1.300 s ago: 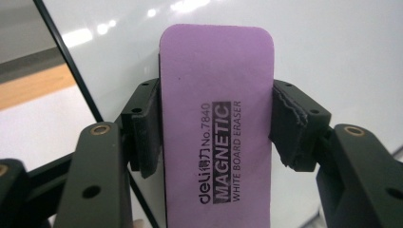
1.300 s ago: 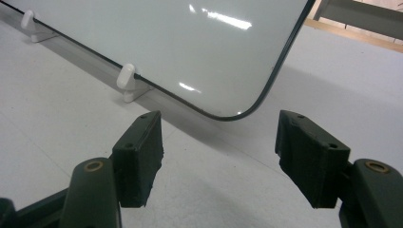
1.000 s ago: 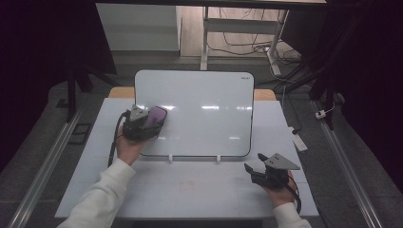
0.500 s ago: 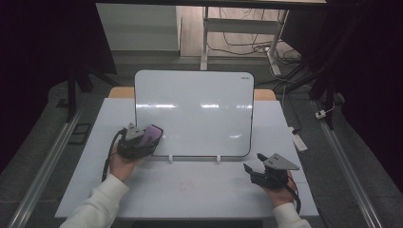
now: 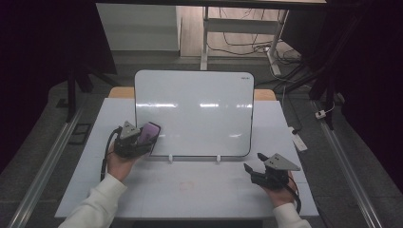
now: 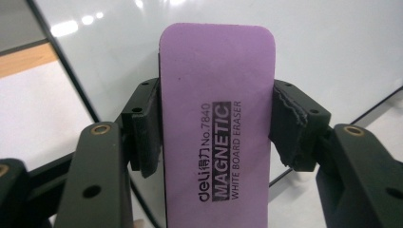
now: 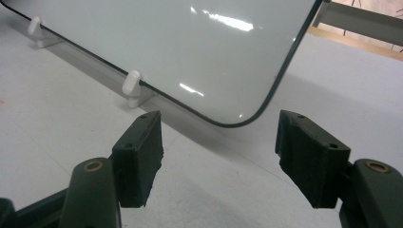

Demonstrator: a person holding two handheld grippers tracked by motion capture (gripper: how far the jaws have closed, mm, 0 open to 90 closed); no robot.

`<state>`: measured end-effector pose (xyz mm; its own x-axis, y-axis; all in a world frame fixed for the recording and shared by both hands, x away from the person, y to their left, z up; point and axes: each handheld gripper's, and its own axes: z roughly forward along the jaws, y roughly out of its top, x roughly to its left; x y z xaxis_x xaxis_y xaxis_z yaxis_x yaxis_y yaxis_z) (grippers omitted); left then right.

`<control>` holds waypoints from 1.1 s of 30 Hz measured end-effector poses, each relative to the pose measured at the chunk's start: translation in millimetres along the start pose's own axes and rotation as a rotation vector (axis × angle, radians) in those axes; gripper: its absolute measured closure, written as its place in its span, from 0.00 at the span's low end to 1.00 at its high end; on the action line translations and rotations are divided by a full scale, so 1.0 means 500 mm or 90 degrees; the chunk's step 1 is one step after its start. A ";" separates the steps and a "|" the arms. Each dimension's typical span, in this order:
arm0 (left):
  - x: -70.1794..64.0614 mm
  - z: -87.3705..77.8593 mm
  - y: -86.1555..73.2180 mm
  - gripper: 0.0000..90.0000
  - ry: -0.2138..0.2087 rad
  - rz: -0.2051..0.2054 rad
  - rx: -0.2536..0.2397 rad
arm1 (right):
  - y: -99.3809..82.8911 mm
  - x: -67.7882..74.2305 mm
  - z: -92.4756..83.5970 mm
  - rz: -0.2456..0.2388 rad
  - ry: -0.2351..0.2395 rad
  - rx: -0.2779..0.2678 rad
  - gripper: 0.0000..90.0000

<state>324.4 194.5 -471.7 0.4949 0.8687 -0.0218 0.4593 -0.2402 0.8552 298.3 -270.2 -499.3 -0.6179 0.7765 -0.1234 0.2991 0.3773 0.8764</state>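
Purple magnetic eraser (image 6: 216, 118) clamped in left gripper (image 5: 134, 141) fingers, at whiteboard (image 5: 199, 97) lower-left corner.
Board looks clean, so wiping seems done; right gripper (image 5: 256, 169) fingers apart, idle above worktop (image 5: 190, 190).

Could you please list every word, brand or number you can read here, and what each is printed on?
"deli" with two Chinese characters I cannot make out, "No.7840": purple eraser, held in the left claw.
"MAGNETIC": same eraser.
"WHITE BOARD ERASER": same eraser.
Small mark at the whiteboard top right corner: too small to read.
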 end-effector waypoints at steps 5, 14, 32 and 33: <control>-0.011 -0.004 0.005 0.46 -0.044 -0.018 -0.012 | 0.006 0.014 0.001 -0.007 0.013 -0.004 0.36; -0.038 -0.008 0.017 0.46 -0.107 -0.026 -0.035 | 0.019 0.039 0.002 -0.018 0.040 -0.010 0.35; -0.098 0.015 0.023 0.46 -0.175 -0.015 -0.032 | 0.042 0.103 0.015 -0.018 0.110 -0.025 0.35; -0.103 0.017 0.023 0.46 -0.178 -0.013 -0.031 | 0.044 0.107 0.016 -0.021 0.114 -0.029 0.35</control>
<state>310.5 143.0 -465.2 0.6734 0.7182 -0.1754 0.4384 -0.1968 0.8770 277.6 -216.2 -490.4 -0.7478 0.6602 -0.0710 0.2461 0.3748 0.8939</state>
